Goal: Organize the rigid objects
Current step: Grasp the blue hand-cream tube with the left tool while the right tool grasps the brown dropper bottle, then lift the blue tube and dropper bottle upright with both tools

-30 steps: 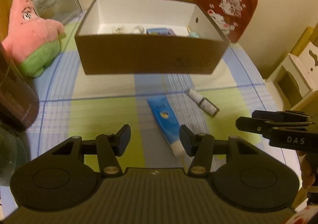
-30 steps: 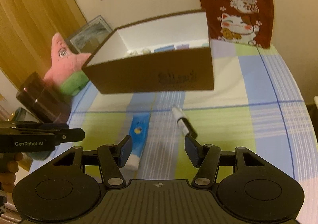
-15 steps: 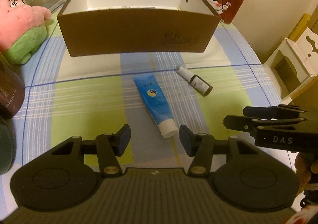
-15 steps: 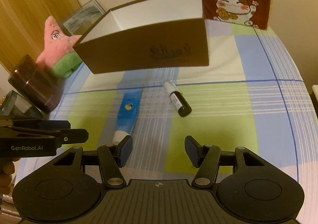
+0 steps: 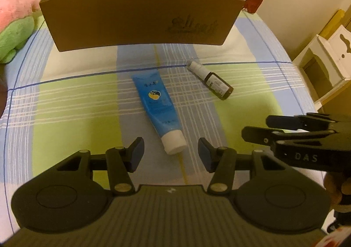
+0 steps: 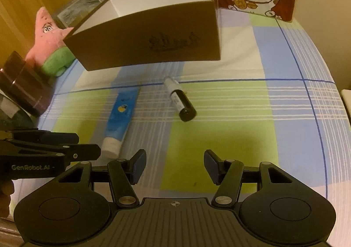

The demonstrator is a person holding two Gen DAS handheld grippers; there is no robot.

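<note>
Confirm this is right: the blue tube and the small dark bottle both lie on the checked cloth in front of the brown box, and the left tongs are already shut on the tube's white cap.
Not quite. The blue tube and small dark bottle do lie on the checked cloth before the brown box, but the left tongs are open, their pads clear of the white cap on both sides. The left wrist view shows it.

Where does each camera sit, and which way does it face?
Left wrist: on the left tool, tilted down at the blue tube; right tool at the edge.
Right wrist: on the right tool, facing the dark bottle; left tool intrudes.
Shared: tube, bottle, brown box.
</note>
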